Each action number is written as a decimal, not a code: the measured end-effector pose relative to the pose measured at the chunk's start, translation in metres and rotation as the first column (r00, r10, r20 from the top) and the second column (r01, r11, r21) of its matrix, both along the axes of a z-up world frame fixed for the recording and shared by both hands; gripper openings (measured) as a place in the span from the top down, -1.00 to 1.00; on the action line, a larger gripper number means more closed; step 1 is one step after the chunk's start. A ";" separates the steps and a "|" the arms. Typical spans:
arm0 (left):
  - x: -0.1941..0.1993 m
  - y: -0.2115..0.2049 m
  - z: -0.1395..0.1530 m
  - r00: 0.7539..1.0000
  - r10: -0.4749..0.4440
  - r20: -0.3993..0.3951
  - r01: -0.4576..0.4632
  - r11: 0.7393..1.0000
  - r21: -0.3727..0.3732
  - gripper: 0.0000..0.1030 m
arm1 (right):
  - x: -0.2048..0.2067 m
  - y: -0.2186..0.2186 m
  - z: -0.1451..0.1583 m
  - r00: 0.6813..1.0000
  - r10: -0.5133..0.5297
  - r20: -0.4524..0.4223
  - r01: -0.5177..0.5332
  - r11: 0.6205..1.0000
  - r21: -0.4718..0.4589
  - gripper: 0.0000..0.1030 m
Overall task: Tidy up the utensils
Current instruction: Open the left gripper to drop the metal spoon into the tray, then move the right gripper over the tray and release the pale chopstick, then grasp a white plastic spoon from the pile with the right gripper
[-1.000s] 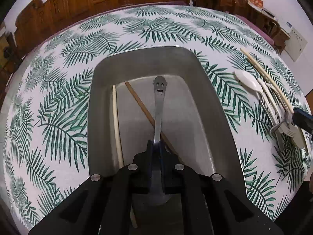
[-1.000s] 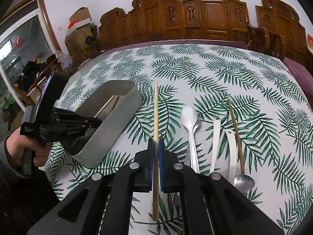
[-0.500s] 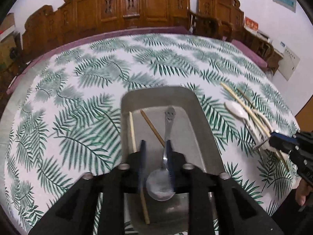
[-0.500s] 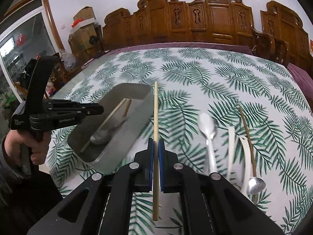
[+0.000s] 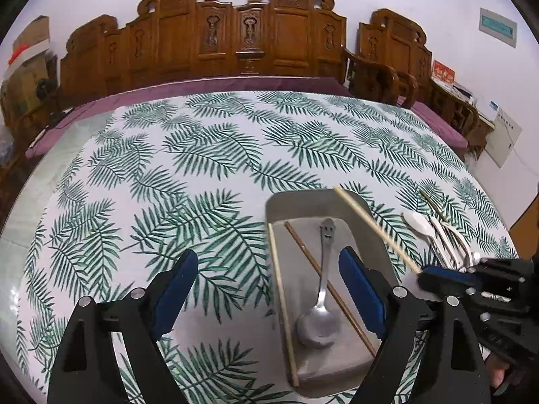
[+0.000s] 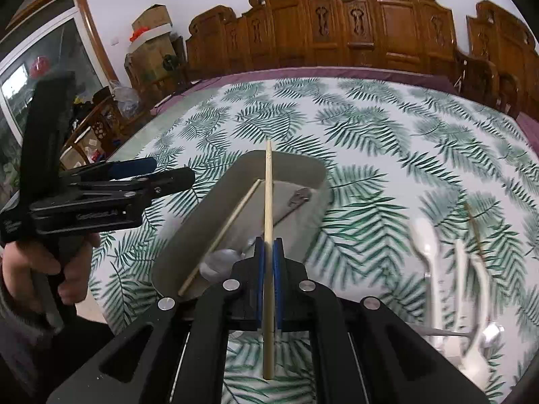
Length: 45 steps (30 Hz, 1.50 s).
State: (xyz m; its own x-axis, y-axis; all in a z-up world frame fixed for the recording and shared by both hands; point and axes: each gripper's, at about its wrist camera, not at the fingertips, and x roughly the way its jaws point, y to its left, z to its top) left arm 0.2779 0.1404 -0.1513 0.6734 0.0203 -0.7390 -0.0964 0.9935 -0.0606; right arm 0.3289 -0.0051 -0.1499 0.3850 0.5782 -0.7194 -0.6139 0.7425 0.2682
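- On the left, our left claw (image 5: 266,282) stands wide open and holds nothing; it hangs over the tabletop (image 5: 168,168) at the tray's left edge, and we would keep it off to that side so the incoming stick has a free path
- The metal tray (image 5: 296,202) lies on the leaf-print cloth and already holds three things: a pale chopstick (image 5: 281,296) along its left wall, a dark chopstick (image 5: 328,286) lying diagonally, and a spoon (image 5: 320,316) with a smiling face on its handle, bowl end nearest us
- Over the tray, our right claw (image 6: 268,256) is clamped tight on a pale chopstick (image 6: 268,202), gripped low on its length so most of it reaches forward above the tray (image 6: 209,222); a short tail sticks out behind
- To do this step well, we judge we should lower the stick until it is close to the tray floor, turn it in line with the tray's long side, beside the matching pale one, and only then part the claw, so it does not bounce or roll onto the spoon
- The far tip looks to be beyond the far rim, so we would draw back a little before lowering
- On the right, more utensils wait on the cloth: white spoons (image 6: 427,235) and a dark stick (image 6: 473,222), blurred in the right view
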 end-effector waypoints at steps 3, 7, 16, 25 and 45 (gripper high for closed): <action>-0.001 0.005 0.002 1.000 0.013 0.006 -0.013 1.000 0.002 -0.59 | 0.005 0.017 -0.009 0.999 -0.014 -0.041 0.014 1.000 0.000 0.88; -0.002 0.011 0.003 1.000 0.029 0.010 -0.029 1.000 -0.005 -0.59 | 0.010 0.034 -0.020 0.996 -0.040 -0.082 0.040 0.999 -0.009 0.88; -0.002 0.013 0.004 0.999 0.032 0.010 -0.032 0.999 -0.007 -0.59 | 0.017 0.036 -0.027 0.991 -0.025 -0.132 0.034 0.997 0.066 0.81; -0.003 -0.009 0.009 0.999 -0.016 0.031 0.017 1.000 -0.010 -0.59 | 0.014 -0.022 -0.003 0.998 -0.056 -0.023 0.057 0.997 0.052 0.81; -0.003 -0.101 0.005 0.980 -0.196 0.048 0.196 0.980 -0.011 -0.59 | 0.040 -0.173 -0.033 0.963 -0.248 0.107 0.265 0.943 -0.201 0.59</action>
State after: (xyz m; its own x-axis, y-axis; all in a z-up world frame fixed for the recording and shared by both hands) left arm 0.2745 0.0397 -0.1462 0.6965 -0.1265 -0.7064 0.1033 0.9918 -0.0757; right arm 0.3686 -0.1780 -0.1824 0.5606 0.2901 -0.7756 -0.4080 0.9118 0.0462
